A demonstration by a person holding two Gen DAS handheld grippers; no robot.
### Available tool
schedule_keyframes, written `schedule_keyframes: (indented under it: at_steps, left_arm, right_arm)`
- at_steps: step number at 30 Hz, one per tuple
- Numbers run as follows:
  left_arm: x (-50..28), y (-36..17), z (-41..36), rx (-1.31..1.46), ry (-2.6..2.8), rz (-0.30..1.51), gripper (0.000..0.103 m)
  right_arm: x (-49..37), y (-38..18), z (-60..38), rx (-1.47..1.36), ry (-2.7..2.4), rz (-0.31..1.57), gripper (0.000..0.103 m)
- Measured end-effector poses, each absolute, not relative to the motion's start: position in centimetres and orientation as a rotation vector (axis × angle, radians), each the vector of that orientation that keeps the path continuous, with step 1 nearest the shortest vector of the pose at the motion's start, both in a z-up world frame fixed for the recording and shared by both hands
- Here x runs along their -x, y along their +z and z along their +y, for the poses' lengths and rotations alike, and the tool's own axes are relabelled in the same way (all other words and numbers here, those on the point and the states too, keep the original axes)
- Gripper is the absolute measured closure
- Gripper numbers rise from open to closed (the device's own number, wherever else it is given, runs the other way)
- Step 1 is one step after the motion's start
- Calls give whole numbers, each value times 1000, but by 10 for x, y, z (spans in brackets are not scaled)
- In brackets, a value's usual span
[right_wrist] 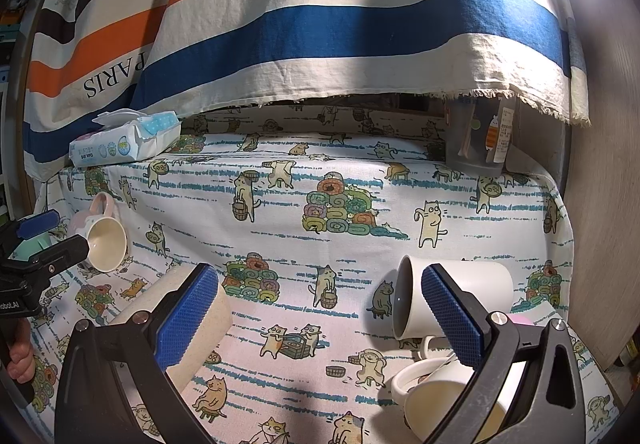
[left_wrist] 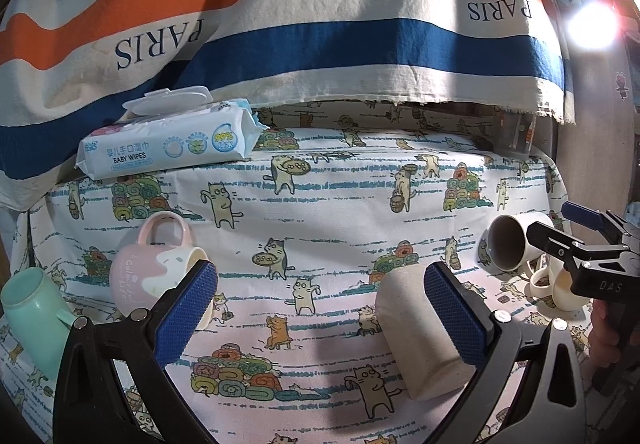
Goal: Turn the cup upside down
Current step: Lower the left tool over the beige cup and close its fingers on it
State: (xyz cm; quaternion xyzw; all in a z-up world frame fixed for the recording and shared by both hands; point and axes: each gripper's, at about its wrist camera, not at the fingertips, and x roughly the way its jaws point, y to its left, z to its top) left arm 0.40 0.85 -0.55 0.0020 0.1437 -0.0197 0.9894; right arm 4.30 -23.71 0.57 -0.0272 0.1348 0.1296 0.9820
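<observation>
Several cups lie on their sides on the cat-print cloth. A beige cup (left_wrist: 416,328) lies by my left gripper's right finger; it also shows in the right wrist view (right_wrist: 188,328). A pink and white mug (left_wrist: 144,272) and a mint cup (left_wrist: 28,308) lie at the left. A white mug with a dark inside (right_wrist: 452,296) lies by my right gripper's right finger, with a cream mug (right_wrist: 448,396) below it. My left gripper (left_wrist: 320,316) is open and empty. My right gripper (right_wrist: 320,316) is open and empty.
A pack of baby wipes (left_wrist: 168,147) sits at the back left. A striped cloth (left_wrist: 320,23) hangs behind the table. A clear container (right_wrist: 476,139) stands at the back right. A bright lamp (left_wrist: 592,23) glares at the upper right.
</observation>
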Motion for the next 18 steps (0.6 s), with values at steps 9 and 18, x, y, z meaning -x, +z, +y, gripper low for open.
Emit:
schedule_keyframes:
  at_steps: [9, 18]
  left_arm:
    - [-20, 6, -2, 28, -138, 425, 0]
    - [-63, 12, -55, -15, -178, 738, 4]
  right_arm:
    - [-44, 12, -247, -6, 267, 269, 0]
    - [-51, 19, -271, -109, 239, 290, 0]
